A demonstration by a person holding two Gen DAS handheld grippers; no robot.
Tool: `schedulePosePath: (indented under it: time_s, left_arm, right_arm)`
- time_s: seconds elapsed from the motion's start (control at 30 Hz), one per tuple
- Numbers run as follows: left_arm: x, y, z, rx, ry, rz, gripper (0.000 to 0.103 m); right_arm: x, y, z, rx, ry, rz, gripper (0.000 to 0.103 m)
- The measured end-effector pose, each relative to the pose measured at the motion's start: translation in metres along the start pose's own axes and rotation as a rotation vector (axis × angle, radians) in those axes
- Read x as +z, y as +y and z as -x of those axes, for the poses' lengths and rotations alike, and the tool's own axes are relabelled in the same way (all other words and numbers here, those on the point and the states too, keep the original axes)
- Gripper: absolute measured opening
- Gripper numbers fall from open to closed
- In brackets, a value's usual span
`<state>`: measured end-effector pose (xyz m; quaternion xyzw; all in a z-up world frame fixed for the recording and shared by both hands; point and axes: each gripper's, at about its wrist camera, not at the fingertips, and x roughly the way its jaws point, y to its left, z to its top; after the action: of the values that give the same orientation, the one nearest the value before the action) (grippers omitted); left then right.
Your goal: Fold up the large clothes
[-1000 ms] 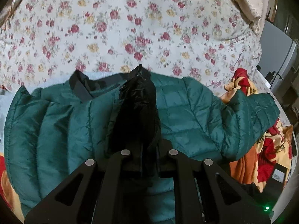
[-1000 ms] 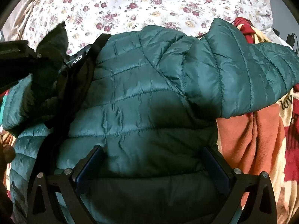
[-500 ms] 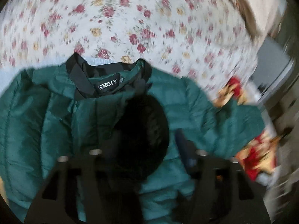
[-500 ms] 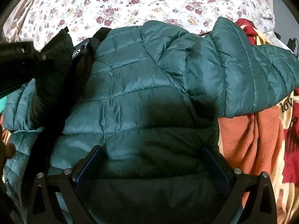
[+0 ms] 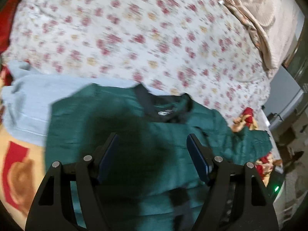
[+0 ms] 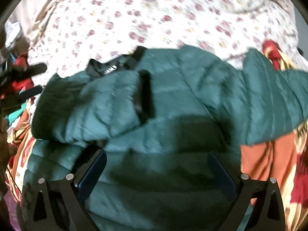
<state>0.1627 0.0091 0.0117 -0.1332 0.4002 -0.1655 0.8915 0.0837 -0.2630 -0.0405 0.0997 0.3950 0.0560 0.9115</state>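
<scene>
A dark green quilted jacket [image 5: 119, 127] with a black collar [image 5: 167, 109] lies on the bed. In the right wrist view the jacket [image 6: 182, 105] has its left sleeve [image 6: 107, 105] folded across the chest, black cuff [image 6: 145, 96] near the middle. The other sleeve [image 6: 275, 96] stretches out to the right. My left gripper [image 5: 152, 150] is open and empty above the jacket's body. My right gripper [image 6: 157, 167] is open and empty, low over the jacket's lower part. The left gripper also shows at the left edge of the right wrist view [image 6: 28, 80].
A floral sheet [image 5: 134, 38] covers the bed behind the jacket. A pale blue garment [image 5: 28, 104] lies to the jacket's left. A red, orange and cream blanket [image 6: 269, 163] lies under and right of it. A beige cloth [image 5: 269, 19] sits at the far right corner.
My left gripper has opened, let go of the sleeve cuff and pulled back to the left. The sleeve now lies folded across the jacket's chest. The right gripper has stayed open.
</scene>
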Motion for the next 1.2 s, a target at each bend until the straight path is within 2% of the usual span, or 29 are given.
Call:
schedulePosePath:
  time_s: [0.1,0.27,0.33,0.37,0.4,0.43,0.47,0.5,0.57,0.63,0.77,0.87,0.93,1.0,1.03,1.07,1.1,1.2]
  left_arm:
    - [-0.005,0.024,0.012,0.093,-0.021,-0.012,0.073]
    - [-0.015,0.054,0.009,0.185,0.000,-0.003,0.073]
    - [-0.020,0.064,0.004,0.220,0.009,0.017,0.073]
    - [-0.022,0.068,0.000,0.236,0.017,0.025,0.073]
    - [-0.023,0.070,-0.004,0.249,0.025,0.029,0.073]
    - [-0.024,0.073,-0.008,0.264,0.034,0.032,0.073]
    - [-0.026,0.075,-0.013,0.278,0.039,0.032,0.073]
    - [-0.026,0.075,-0.017,0.289,0.043,0.029,0.073]
    - [-0.028,0.075,-0.032,0.316,0.066,0.021,0.073]
    - [-0.030,0.077,-0.047,0.344,0.092,0.022,0.073]
    - [-0.035,0.071,-0.064,0.386,0.084,-0.015,0.079]
    - [-0.036,0.067,-0.069,0.418,0.080,-0.037,0.080]
    - [-0.036,0.068,-0.070,0.420,0.079,-0.036,0.081]
    - [-0.035,0.069,-0.070,0.415,0.080,-0.030,0.081]
    - [-0.033,0.068,-0.070,0.413,0.079,-0.026,0.082]
    - [-0.033,0.067,-0.071,0.412,0.079,-0.022,0.082]
    - [-0.033,0.067,-0.071,0.412,0.079,-0.020,0.082]
    - [-0.033,0.066,-0.073,0.417,0.078,-0.020,0.083]
  right_arm:
    - [0.013,0.010,-0.008,0.019,-0.007,0.031,0.103]
    - [0.046,0.012,-0.038,0.033,-0.006,0.026,0.102]
    - [0.052,0.007,-0.058,0.065,0.050,0.019,0.077]
    - [0.055,0.009,-0.069,0.091,0.105,0.009,0.042]
    - [0.058,0.010,-0.074,0.093,0.114,0.006,0.023]
    - [0.061,0.013,-0.071,0.079,0.092,0.019,0.021]
    - [0.065,0.018,-0.062,0.050,0.047,0.054,0.014]
    - [0.068,0.021,-0.051,0.023,0.001,0.082,0.011]
    - [0.074,0.018,-0.040,-0.027,-0.051,0.087,0.011]
    - [0.077,0.009,-0.041,-0.083,-0.063,0.067,0.011]
    - [0.070,-0.010,-0.071,-0.127,0.024,0.021,0.011]
    - [0.064,-0.010,-0.069,-0.123,0.023,0.025,0.011]
    - [0.066,-0.008,-0.060,-0.133,0.017,0.024,0.020]
    - [0.068,-0.004,-0.039,-0.107,-0.040,0.015,0.051]
    - [0.068,-0.002,-0.037,-0.075,-0.074,0.023,0.057]
    - [0.068,0.005,-0.031,-0.047,-0.098,0.039,0.068]
    - [0.068,0.012,-0.027,-0.016,-0.120,0.062,0.075]
    - [0.072,0.056,-0.035,0.095,-0.118,0.177,0.075]
